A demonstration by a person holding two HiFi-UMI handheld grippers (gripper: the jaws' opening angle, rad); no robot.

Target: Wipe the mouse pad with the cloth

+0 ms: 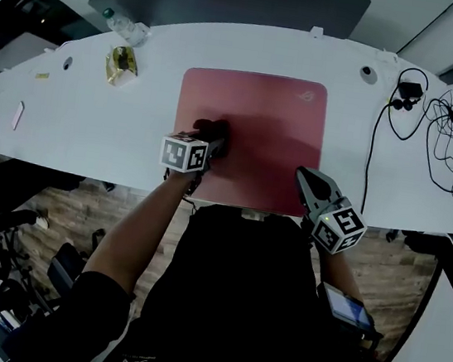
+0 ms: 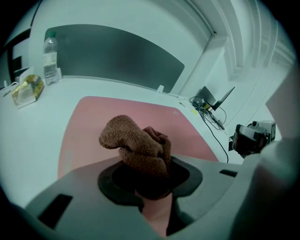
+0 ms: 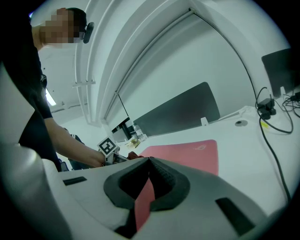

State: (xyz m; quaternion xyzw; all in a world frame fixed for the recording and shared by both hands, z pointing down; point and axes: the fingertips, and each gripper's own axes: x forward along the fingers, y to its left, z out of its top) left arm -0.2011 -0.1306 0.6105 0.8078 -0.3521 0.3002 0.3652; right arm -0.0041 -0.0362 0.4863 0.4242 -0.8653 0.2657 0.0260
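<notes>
A pink-red mouse pad (image 1: 266, 136) lies flat in the middle of the white desk (image 1: 91, 132). My left gripper (image 1: 214, 143) is over the pad's near left part, shut on a crumpled brown cloth (image 1: 210, 127). In the left gripper view the cloth (image 2: 136, 143) bulges out above the jaws, with the pad (image 2: 89, 126) beneath it. My right gripper (image 1: 304, 179) is at the pad's near right corner, with its jaws closed tip to tip and nothing between them (image 3: 150, 161). The right gripper view shows the pad (image 3: 187, 152) stretching ahead.
A water bottle (image 1: 127, 29) and a yellow snack packet (image 1: 121, 65) sit at the desk's far left. Tangled black cables (image 1: 442, 131) cover the right end. A dark partition panel (image 1: 235, 1) runs behind the desk. The desk's front edge is right below the pad.
</notes>
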